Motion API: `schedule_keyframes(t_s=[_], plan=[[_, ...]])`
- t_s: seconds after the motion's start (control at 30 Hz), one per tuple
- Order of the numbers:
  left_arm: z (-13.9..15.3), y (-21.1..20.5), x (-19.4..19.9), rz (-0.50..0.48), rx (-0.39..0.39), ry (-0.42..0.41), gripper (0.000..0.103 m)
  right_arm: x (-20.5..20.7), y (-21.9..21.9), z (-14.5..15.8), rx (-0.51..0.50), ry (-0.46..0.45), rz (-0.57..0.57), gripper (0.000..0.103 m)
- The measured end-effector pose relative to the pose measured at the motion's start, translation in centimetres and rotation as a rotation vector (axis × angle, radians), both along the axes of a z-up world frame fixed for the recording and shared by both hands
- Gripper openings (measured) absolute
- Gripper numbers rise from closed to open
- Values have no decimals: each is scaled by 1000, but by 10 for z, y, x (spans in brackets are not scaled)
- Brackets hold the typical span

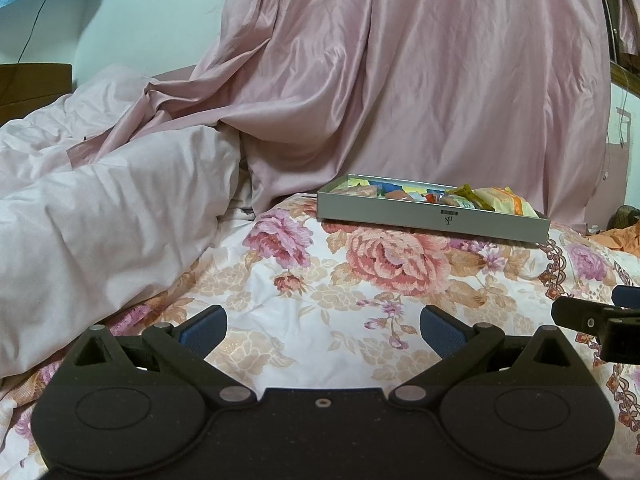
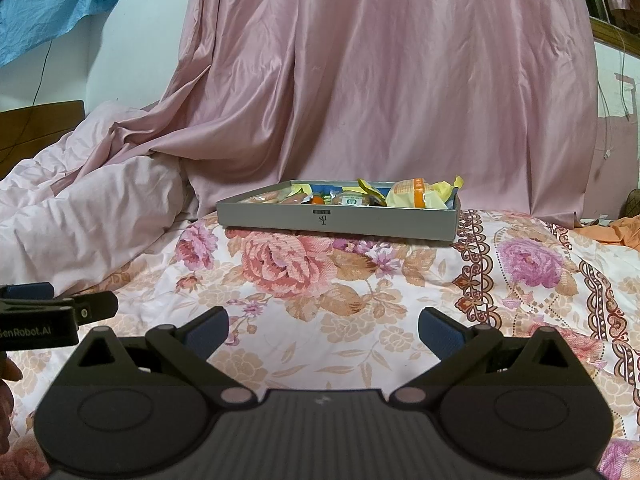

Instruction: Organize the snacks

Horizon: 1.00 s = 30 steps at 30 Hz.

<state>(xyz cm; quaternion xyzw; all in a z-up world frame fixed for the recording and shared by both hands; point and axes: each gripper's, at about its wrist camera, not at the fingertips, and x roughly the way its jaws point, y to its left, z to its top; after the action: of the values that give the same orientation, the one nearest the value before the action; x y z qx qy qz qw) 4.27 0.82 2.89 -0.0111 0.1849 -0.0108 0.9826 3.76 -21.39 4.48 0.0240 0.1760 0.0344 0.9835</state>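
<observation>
Grey tray of wrapped snacks sits flat on the floral bedspread, at its far end just before the hanging pink curtain; its long axis runs left-right across both wrist views, long side wall toward the cameras, printed mark on that wall upside down. Left gripper is low over the bedspread, well short of the tray, blue-padded fingers spread wide with nothing between them. Right gripper is just beside it, likewise spread and empty; a crumpled pale quilt lies left of the tray.
</observation>
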Motion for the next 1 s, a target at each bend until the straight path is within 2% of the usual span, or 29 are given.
schedule_keyframes(t_s=[0.83,1.0], plan=[[-3,-1,0,-22,5,4,102,-3,5,-3,-5,1,2,103],[0,-5,-1,11,35,7,102,-3,4,-2,-4,2,3,103]])
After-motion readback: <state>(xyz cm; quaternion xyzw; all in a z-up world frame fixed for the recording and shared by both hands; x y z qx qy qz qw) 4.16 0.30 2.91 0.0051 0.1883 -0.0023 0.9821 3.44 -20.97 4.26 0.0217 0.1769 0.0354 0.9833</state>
